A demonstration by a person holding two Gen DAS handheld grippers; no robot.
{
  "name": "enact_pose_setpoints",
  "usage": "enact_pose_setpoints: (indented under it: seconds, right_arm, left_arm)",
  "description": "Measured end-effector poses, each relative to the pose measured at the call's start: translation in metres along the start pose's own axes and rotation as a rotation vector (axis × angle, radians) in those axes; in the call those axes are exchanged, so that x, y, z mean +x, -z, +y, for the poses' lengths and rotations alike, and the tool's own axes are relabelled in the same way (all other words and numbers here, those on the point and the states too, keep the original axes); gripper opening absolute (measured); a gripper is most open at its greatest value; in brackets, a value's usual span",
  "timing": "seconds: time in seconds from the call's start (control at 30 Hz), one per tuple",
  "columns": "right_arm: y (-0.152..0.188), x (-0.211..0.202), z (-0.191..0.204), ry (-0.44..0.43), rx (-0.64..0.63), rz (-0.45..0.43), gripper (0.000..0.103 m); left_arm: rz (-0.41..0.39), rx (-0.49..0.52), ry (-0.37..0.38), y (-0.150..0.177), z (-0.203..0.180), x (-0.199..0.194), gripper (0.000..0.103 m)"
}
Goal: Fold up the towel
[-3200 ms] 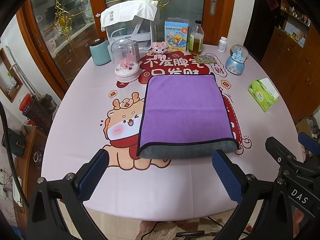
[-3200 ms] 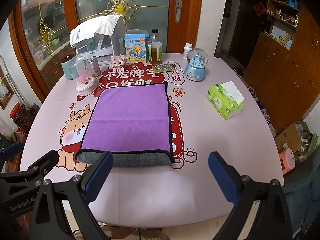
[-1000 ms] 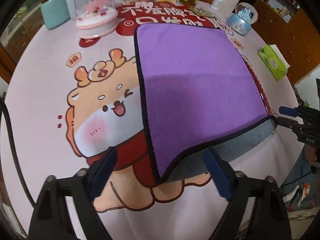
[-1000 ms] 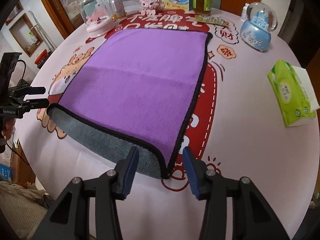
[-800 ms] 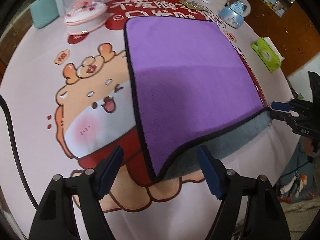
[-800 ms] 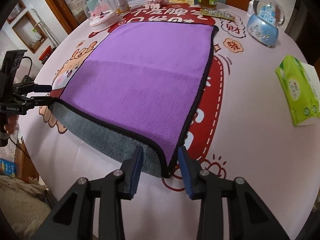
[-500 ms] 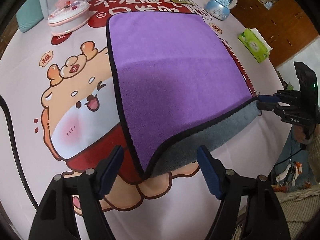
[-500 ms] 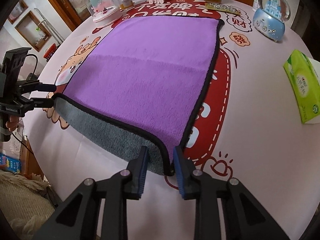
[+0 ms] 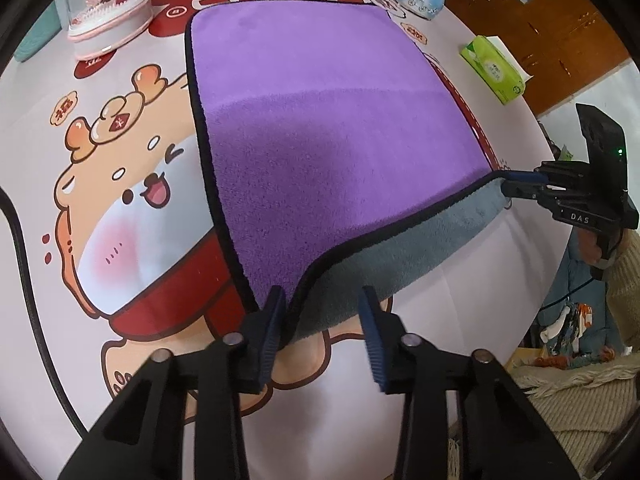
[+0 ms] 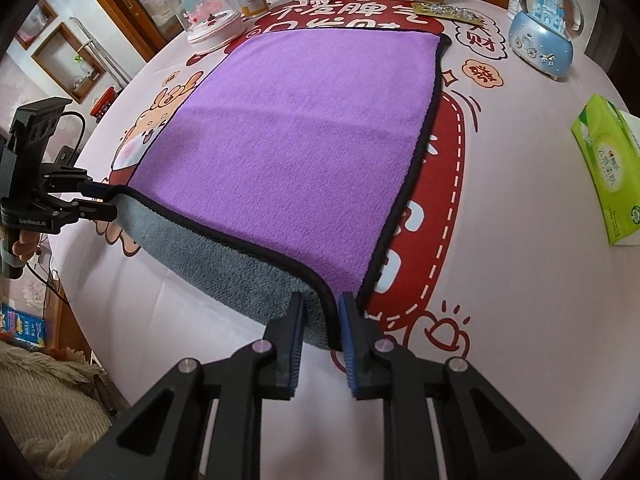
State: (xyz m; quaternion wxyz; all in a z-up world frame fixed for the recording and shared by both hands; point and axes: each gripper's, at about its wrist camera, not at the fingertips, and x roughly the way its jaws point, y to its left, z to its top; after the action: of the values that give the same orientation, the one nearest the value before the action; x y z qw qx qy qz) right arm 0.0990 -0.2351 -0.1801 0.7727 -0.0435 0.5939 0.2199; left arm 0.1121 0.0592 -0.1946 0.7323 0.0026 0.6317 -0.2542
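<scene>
The towel [image 9: 320,128], purple on top and grey underneath with a black hem, lies folded once on the printed tablecloth; it also shows in the right wrist view [image 10: 296,136]. My left gripper [image 9: 322,312] straddles its near left corner, jaws narrowed around the corner with a gap on the right side. My right gripper [image 10: 320,316] is shut on the near right corner. Both near corners are raised off the table. Each gripper shows in the other's view: the right one [image 9: 520,182] and the left one [image 10: 100,200].
A green tissue box [image 10: 612,172] lies to the right. A blue snow globe [image 10: 542,32], a domed ornament [image 9: 108,4], bottles and boxes stand along the far edge. The near table edge is just below the grippers.
Both grippers moved in onto the towel's near corners and narrowed. The right one closed on its corner; the near edge has lifted off the table.
</scene>
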Motion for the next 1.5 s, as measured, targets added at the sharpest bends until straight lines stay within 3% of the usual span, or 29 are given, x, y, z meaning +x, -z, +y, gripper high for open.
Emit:
enact_pose_setpoints:
  seconds: [0.03,0.27,0.53,0.87,1.17,1.5]
  right_arm:
    - [0.0,0.0,0.0,0.001,0.002,-0.002,0.014]
    - [0.003,-0.005,0.0,0.003,0.007,-0.021,0.007]
    - [0.007,-0.012,0.008,0.034,0.0,-0.056,0.005]
    - [0.003,-0.044,0.011,0.078,0.011,-0.157,0.005]
    - [-0.05,-0.079,0.007,0.117,0.04,-0.276,0.005]
    - [-0.124,-0.081,-0.009,0.222,0.093,-0.332,0.005]
  left_arm:
    - [0.004,-0.002,0.0,0.0,0.001,0.001,0.024]
    - [0.007,-0.024,-0.038,0.005,0.004,-0.001,0.009]
    - [-0.003,-0.066,-0.162,0.008,-0.001,-0.006,0.008]
    - [-0.097,-0.102,-0.305,-0.001,-0.031,-0.04,0.008]
    - [-0.225,-0.177,-0.432,-0.047,-0.035,-0.085,0.008]
    - [-0.298,-0.195,-0.481,-0.132,-0.008,-0.093,0.008]
